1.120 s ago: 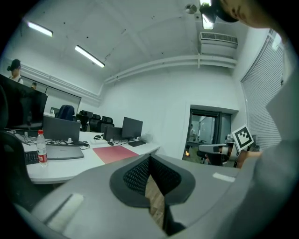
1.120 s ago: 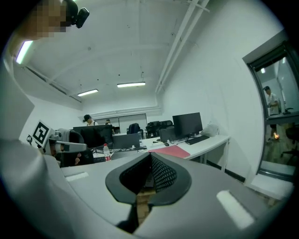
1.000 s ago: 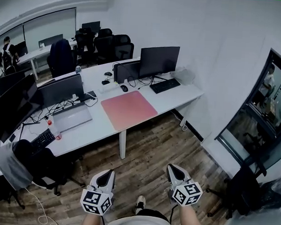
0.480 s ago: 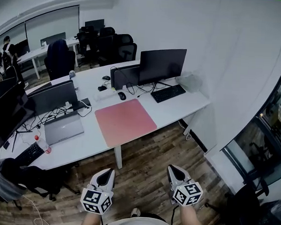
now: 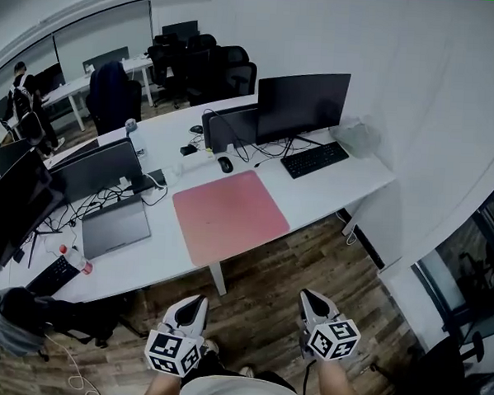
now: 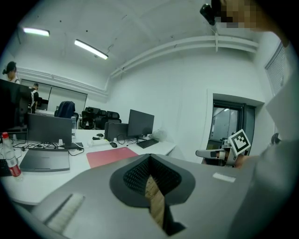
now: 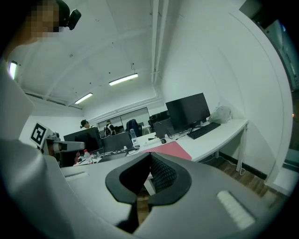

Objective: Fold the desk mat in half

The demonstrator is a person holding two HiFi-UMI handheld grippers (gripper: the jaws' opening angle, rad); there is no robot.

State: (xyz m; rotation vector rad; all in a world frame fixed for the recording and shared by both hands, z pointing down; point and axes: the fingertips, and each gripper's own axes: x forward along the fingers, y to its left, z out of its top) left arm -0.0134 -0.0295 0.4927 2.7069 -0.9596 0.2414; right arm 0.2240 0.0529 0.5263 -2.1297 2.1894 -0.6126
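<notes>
Standing off from the desk point(image 5: 347, 180), the person holds both tools low over the wood floor.

Left gripper point(image 5: 197, 302): jaws pressed together, nothing between them. Right gripper point(image 5: 307, 297): the same, closed tight and empty.

Mat point(image 5: 229, 215): pink, lying flat on the desk, well ahead of both sets of jaws and above their level. Its near edge runs at or close to the desk's front edge. In the left gripper view it sits ahead and left of the jaw tips point(image 6: 111, 156). In the right gripper view it sits just past the tips, slightly right point(image 7: 169, 150).

Handling, by judgement:
- It is a thin sheet, probably light and limp, and should bend over without much spring.
- It lies flush, so an edge has to be lifted before any pinch.
- Best hold looks like the two corners nearest the jaws, one per gripper, at the desk's front, where a lower jaw could slip under. The jaws must spread first.
- The sheet may slide on the smooth desk rather than lift.
- The middle may sag if the corners travel unevenly.

Mouse point(image 5: 225, 163): beyond the mat's far edge, near it but apart, so worth minding when the flap comes over.
</notes>
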